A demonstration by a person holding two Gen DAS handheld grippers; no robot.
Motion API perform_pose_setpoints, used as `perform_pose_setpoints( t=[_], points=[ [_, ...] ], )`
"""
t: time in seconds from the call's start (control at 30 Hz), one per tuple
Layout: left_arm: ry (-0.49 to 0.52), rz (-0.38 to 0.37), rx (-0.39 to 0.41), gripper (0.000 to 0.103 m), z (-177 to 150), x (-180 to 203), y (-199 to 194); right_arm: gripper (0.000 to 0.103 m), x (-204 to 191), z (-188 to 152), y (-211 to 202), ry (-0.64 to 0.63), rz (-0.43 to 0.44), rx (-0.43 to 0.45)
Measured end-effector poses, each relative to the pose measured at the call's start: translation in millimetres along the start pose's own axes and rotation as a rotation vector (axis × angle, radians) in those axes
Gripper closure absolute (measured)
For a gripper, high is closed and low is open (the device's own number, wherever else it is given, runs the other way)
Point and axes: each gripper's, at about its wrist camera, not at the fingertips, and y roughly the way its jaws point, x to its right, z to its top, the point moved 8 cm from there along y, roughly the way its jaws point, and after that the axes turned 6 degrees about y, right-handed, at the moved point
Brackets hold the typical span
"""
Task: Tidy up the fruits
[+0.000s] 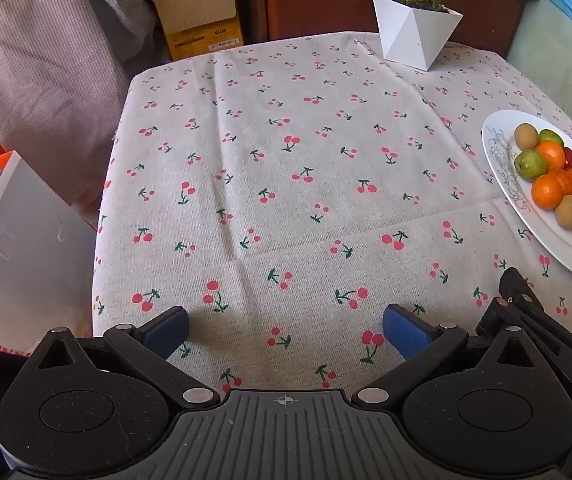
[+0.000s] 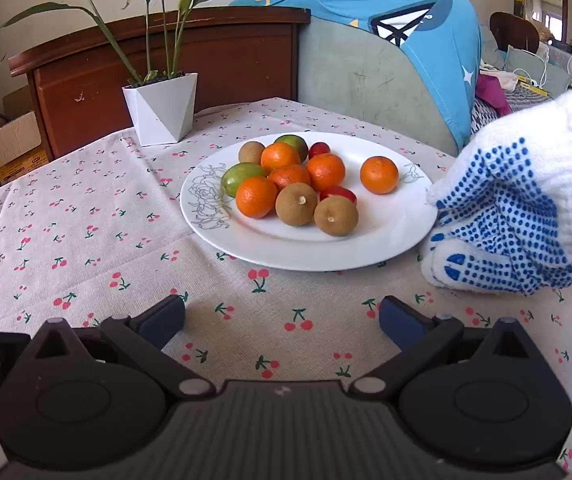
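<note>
My left tongs (image 1: 286,332) are spread wide, nothing between the blue pads, hanging over bare cherry-print cloth (image 1: 286,160) on the counter. My right tongs (image 2: 281,320) are also spread wide and empty, over the same cloth, aimed at the white plate (image 2: 366,248) just ahead. In the left wrist view part of the right tongs shows at the lower right edge, and the plate sits off to the right, well apart from my left tongs. The plate carries the fruits, mostly bunched left of centre: orange mandarins (image 2: 255,197), one mandarin (image 2: 379,175) alone toward the right side, brown kiwi-like fruits (image 2: 296,204) at the front, green fruits (image 2: 241,178) on the left and back, small red tomatoes (image 2: 338,193) tucked among them. A hand in a white glove with blue dots (image 2: 526,216) rests on the counter touching the plate's right rim. Behind the plate stands a white faceted pot with a plant (image 2: 161,112), near the counter's far edge. Beyond that are a wooden headboard (image 2: 165,64), a blue blanket (image 2: 426,40) and a cardboard box (image 1: 201,16).
</note>
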Motion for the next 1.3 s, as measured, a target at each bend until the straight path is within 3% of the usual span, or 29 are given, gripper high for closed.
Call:
perform_pose_setpoints(
  t=[0.8,1.3],
  points=[
    [-0.004,0.01,0.085,0.0,32,-7,11,0.001,0,-1,0,-0.001,0.0,0.0],
    [-0.017,0.032,0.144,0.0,33,-10,17,0.001,1,0,0,-0.003,-0.002,0.001]
  ],
)
